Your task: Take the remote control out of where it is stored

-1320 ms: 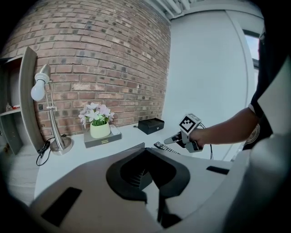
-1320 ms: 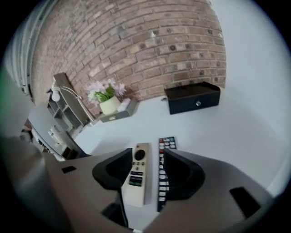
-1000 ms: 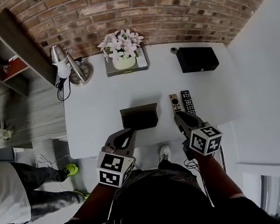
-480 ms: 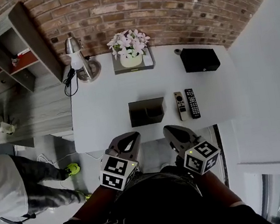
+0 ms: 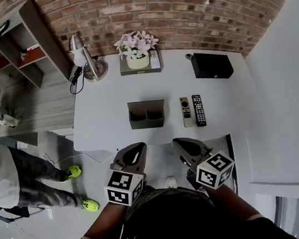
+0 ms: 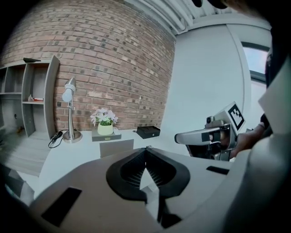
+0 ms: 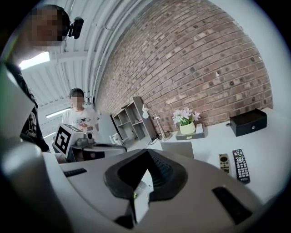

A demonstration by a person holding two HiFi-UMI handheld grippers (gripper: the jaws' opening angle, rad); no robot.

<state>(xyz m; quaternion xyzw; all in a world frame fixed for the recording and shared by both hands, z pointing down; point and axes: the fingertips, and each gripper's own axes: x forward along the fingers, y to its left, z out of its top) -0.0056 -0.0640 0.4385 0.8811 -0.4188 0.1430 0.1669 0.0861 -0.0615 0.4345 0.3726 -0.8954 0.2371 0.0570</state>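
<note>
I judge the take-out step done. Two remotes, a small remote point(image 5: 186, 111) and a black remote point(image 5: 198, 110), lie side by side on the table point(image 5: 105, 126), just right of the holder point(image 5: 147, 114) and clear of it. I see nothing in its two compartments. Next I need only keep both tools off the table. My left gripper point(image 5: 133, 148) and right gripper point(image 5: 182, 142) hang off the near edge, well apart from the remotes. Each has its jaws pressed together on nothing.
</note>
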